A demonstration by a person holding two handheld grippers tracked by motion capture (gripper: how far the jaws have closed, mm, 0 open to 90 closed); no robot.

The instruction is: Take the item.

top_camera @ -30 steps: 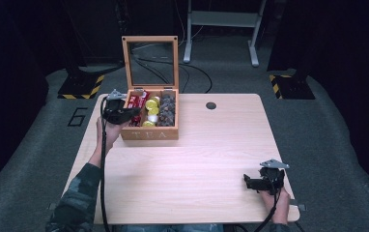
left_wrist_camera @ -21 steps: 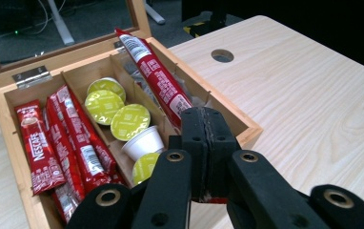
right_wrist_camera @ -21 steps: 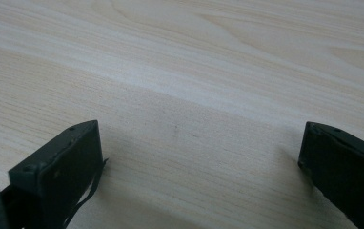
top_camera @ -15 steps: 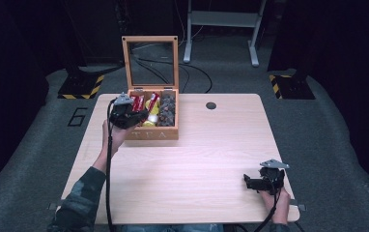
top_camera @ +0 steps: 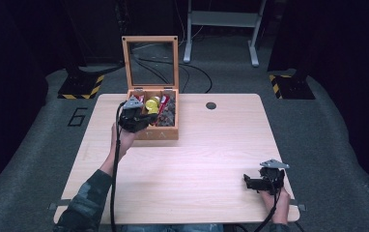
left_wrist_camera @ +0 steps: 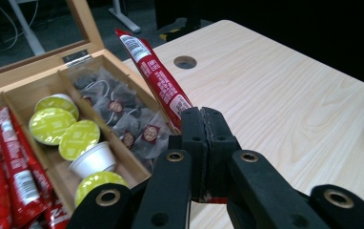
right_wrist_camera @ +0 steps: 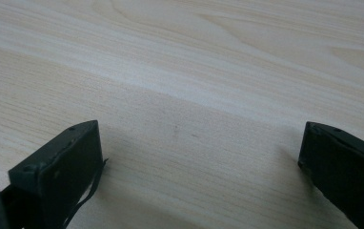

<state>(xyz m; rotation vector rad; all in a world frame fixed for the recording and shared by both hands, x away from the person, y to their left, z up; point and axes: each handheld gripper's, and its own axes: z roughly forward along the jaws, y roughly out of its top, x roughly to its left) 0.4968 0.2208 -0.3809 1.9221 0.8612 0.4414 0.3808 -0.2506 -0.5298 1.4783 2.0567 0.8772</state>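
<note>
The left gripper (left_wrist_camera: pixel 204 125) has its jaws clamped on a slim red foil sachet (left_wrist_camera: pixel 154 78), lifted clear of the open wooden compartment box (top_camera: pixel 149 134); setting it down is left; the right gripper (top_camera: pixel 262 180), jaws apart, rests on the pale wooden worktop (top_camera: pixel 211 159).

A pale wooden table (top_camera: pixel 182 169) with 1 round hole (top_camera: pixel 211 105) near its far edge; an open wooden box (top_camera: pixel 159 131) sits on it; the right gripper (top_camera: pixel 263 180) seems to rest there.

In the left gripper view, the lower end of the red foil stick sachet (left_wrist_camera: pixel 157 78) is hidden between the closed black jaws. The open wooden compartment box (left_wrist_camera: pixel 27 71) is cut off at the left and bottom edges. Sachet print is too small to read. In the high view, the left gripper (top_camera: pixel 141 121) covers the box's near-left compartment.
</note>
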